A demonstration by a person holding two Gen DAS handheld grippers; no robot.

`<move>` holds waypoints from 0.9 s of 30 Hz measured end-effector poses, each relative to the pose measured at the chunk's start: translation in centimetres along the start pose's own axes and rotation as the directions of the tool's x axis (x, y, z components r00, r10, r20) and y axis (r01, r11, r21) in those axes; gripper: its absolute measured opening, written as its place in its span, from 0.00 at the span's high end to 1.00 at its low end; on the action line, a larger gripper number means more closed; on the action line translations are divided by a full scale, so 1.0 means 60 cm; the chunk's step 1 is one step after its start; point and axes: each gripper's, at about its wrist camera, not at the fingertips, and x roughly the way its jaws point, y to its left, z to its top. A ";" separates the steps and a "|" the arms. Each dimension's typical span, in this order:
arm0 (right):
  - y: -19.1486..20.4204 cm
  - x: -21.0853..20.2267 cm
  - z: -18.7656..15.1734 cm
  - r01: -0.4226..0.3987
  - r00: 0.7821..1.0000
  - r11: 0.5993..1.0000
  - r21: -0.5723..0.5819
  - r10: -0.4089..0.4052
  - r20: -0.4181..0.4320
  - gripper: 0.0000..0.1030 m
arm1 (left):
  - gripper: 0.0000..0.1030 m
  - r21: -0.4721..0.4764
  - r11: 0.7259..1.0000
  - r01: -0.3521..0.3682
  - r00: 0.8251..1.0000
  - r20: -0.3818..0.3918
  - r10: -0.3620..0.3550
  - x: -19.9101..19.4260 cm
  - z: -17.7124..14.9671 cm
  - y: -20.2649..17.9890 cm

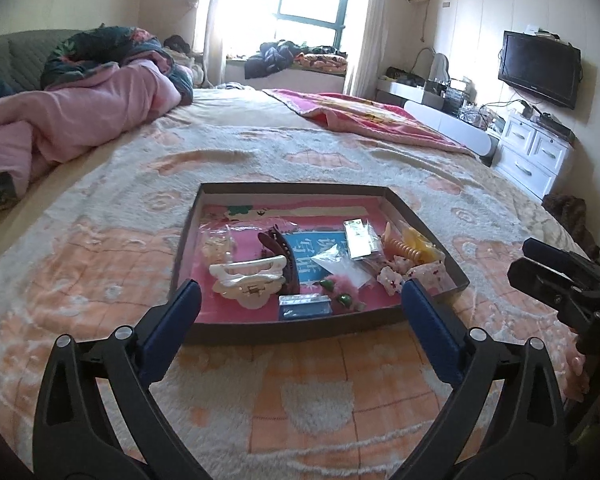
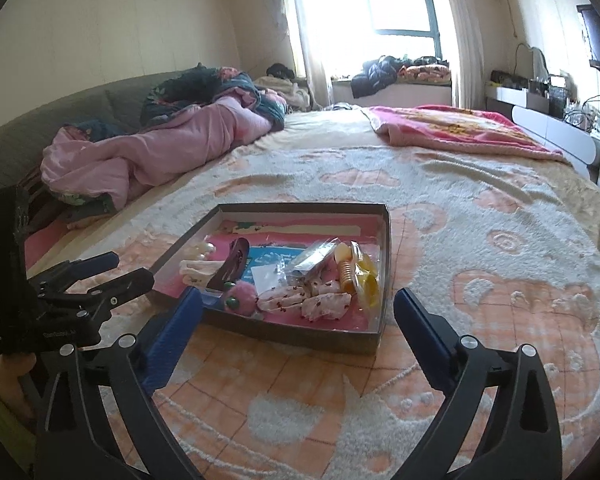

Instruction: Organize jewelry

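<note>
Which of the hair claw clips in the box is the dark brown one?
The dark brown claw clip, standing just behind the white claw clip on the box's left; the orange claw clip sits far right.

Both tools share one build: the left gripper (image 1: 300, 296) and the right gripper (image 2: 298, 304) each have curved black plastic arms with triangular cut-outs, round silver screws at the pivots, and flat dark-blue ribbed pads (image 1: 430, 320) on the inner faces. Seen from the right, the left one's black body carries small white lettering near its pivot, too small to read
</note>
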 end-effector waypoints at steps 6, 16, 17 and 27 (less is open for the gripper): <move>0.012 -0.020 -0.016 0.016 1.000 1.000 -0.005 -0.016 0.024 0.08 | 0.11 -0.004 1.000 -0.031 0.999 0.028 0.031 -0.026 -0.005 0.004; 0.020 -0.049 -0.034 0.043 0.997 0.999 -0.005 -0.042 0.065 0.07 | 0.11 0.016 0.997 -0.077 0.996 0.048 0.077 -0.057 -0.025 0.004; 0.020 -0.051 -0.036 0.047 0.997 0.999 -0.003 -0.047 0.068 0.07 | 0.11 0.017 0.997 -0.081 0.995 0.051 0.080 -0.060 -0.029 0.004; 0.018 -0.066 -0.064 0.073 0.994 0.997 0.005 -0.073 0.082 0.06 | 0.11 0.041 0.996 -0.076 0.996 0.056 0.074 -0.082 -0.065 -0.004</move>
